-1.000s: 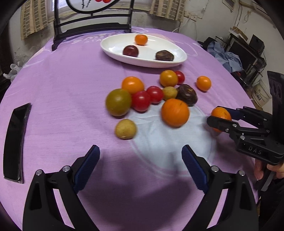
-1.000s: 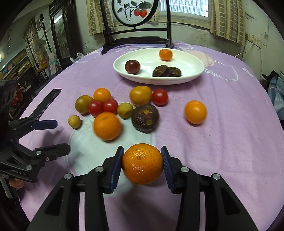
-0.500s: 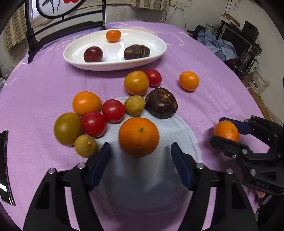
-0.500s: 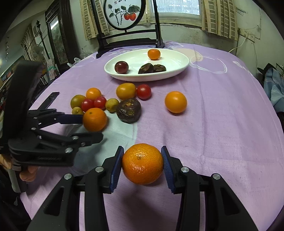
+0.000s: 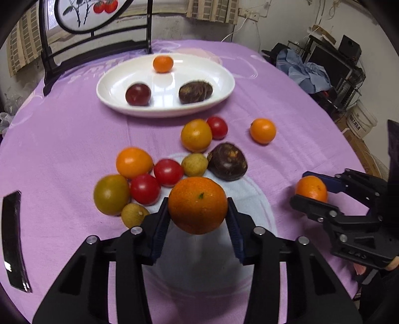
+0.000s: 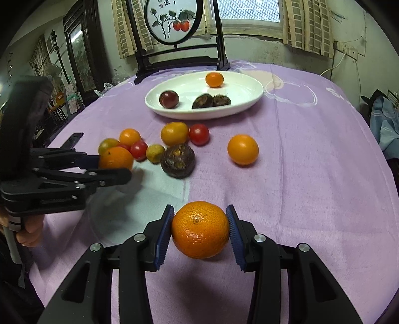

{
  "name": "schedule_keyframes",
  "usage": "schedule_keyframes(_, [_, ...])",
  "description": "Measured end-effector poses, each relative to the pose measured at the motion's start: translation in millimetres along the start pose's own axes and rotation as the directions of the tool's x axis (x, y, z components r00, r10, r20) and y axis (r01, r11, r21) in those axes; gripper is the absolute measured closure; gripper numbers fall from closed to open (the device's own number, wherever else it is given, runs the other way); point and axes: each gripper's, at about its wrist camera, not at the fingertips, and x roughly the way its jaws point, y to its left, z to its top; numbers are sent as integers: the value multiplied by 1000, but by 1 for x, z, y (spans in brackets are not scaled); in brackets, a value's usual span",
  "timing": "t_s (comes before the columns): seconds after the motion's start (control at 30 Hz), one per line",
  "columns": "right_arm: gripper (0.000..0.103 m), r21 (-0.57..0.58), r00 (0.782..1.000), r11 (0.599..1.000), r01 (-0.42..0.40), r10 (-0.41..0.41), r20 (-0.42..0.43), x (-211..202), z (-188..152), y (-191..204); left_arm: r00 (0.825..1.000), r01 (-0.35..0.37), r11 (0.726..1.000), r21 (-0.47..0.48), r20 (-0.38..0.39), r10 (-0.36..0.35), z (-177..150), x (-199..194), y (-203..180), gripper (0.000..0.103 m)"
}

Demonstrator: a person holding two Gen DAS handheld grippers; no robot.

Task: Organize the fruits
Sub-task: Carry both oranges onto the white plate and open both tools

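A round table under a purple fleece cloth (image 5: 62,139) with a pale printed patch fills both views, and at its far edge stands a dark wooden stand holding a round painted panel of red fruit (image 6: 172,21). An oval white ceramic plate (image 5: 109,82) near that edge holds a small orange, a dark red plum-like fruit and dark brown husked pieces. In front of it loose fruit lies clustered: red tomatoes, yellow-orange and green-brown fruits, and a dark brown wrinkled fruit (image 5: 227,161). The left gripper (image 5: 198,219) is closing its jaws, their blue pads against a large orange mandarin (image 5: 198,205) beside the cluster. The right gripper (image 6: 200,230) is clenched on a second orange mandarin (image 6: 200,229) nearer the table's front. Only the left wrist view shows a glossy black flat object (image 5: 12,239) at the cloth's left and cluttered shelves with blue cloth to the right; only the right wrist view shows a curtained window (image 6: 249,15) and a dark cabinet.
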Motion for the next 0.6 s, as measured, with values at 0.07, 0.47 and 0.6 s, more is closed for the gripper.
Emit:
schedule_keyframes(0.07, [59,-8,1000,1000,1,-1,13,-4,8,1,1000,1,1000,13,27,-1,9,-11,1,60])
schedule_keyframes(0.47, [59,-25,996,1000,-5,7,92,17,99,-4,996,-48,998,-40,77,51,107,3,42,60])
schedule_keyframes(0.6, [59,-4,995,1000,19,-19,94,50,137,-12,995,-85,994,-71,50,89,137,33,60,60])
